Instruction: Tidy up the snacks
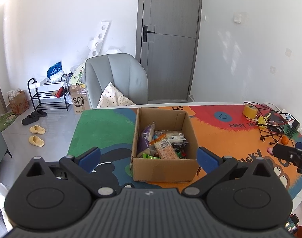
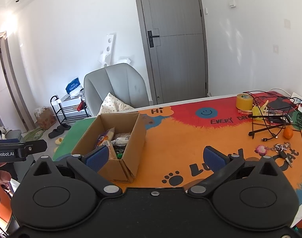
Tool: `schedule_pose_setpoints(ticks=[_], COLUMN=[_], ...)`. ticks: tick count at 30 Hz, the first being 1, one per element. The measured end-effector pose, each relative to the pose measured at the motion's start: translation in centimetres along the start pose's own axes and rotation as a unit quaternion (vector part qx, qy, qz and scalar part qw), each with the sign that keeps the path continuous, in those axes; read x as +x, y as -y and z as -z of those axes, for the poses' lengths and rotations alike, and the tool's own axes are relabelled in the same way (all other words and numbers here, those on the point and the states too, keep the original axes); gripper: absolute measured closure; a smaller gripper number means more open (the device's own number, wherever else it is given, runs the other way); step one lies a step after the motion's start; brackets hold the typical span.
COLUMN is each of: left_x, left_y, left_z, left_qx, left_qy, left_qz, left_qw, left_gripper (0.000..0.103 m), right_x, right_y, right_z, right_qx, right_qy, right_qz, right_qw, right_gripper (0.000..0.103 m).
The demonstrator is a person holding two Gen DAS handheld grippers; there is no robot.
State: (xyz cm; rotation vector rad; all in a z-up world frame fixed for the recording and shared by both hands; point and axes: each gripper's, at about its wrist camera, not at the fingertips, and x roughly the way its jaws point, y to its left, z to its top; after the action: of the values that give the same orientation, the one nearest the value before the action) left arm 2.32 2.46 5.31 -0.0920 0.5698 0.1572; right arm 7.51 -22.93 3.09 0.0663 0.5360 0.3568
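An open cardboard box [image 1: 164, 166] stands on the colourful table mat [image 1: 226, 138]. It holds several snack packets [image 1: 164, 142], among them a purple bag and a barcode-labelled pack. My left gripper [image 1: 149, 158] is open and empty, just in front of the box's near wall. In the right wrist view the box [image 2: 131, 138] lies left of centre with the snacks [image 2: 115, 140] inside. My right gripper [image 2: 156, 158] is open and empty, above the mat to the right of the box. Each gripper's body shows at the edge of the other's view.
At the table's far right lie a yellow tape roll [image 2: 244, 101], tangled black cables [image 2: 269, 119], an orange fruit [image 2: 288, 133], keys [image 2: 281, 148] and a pink charm [image 2: 260, 150]. A grey chair [image 1: 117, 79] with a cushion stands behind the table. A shoe rack [image 1: 48, 93] and slippers are on the floor at left.
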Motion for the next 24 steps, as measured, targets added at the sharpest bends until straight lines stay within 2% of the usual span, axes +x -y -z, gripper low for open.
schedule_pose_setpoints(ticks=[24], left_x=[0.25], left_y=[0.29], left_z=[0.23], left_qx=[0.003], left_qy=[-0.005], left_qz=[0.005], left_qw=[1.0000], left_gripper=[0.000], right_x=[0.30], right_y=[-0.01], right_z=[0.16], right_qx=[-0.002], right_qy=[-0.007], right_qz=[-0.006], right_qw=[1.000], right_gripper=[0.000])
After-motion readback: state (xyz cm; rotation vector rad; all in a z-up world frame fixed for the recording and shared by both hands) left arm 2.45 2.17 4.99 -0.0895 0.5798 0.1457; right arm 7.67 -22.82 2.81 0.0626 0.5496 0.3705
